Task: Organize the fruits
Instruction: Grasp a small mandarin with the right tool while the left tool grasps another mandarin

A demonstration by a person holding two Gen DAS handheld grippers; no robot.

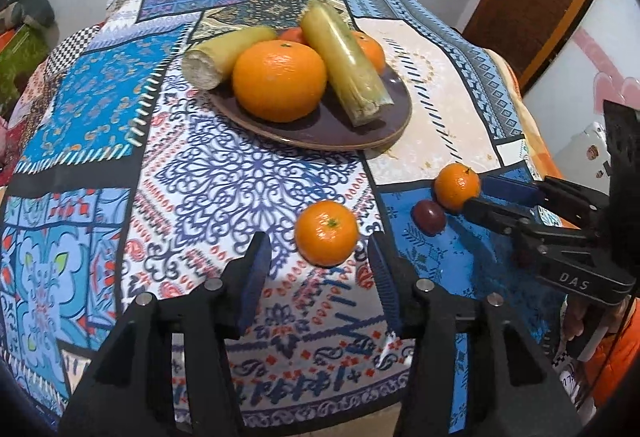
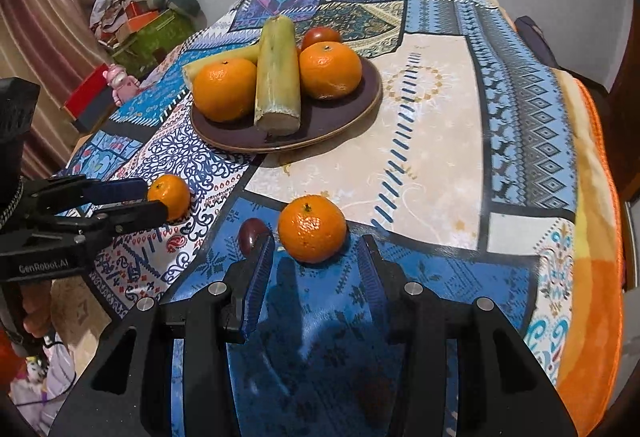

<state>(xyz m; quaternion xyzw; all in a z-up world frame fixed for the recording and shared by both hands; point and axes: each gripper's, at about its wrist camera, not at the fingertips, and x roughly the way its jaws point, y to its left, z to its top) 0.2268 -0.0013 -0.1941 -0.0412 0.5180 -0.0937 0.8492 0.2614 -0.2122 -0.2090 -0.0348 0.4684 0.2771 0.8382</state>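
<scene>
Orange, round, stem up: one mandarin on the patterned tablecloth just ahead of the left gripper, level with the fingertips, jaws parted and clear of it. Same for the second mandarin before the right gripper, jaws apart, not pressing. Dark red small fruit just beside the right gripper's left finger. Farther ahead, brown plate with two sugarcane pieces, oranges, a tomato.
</scene>
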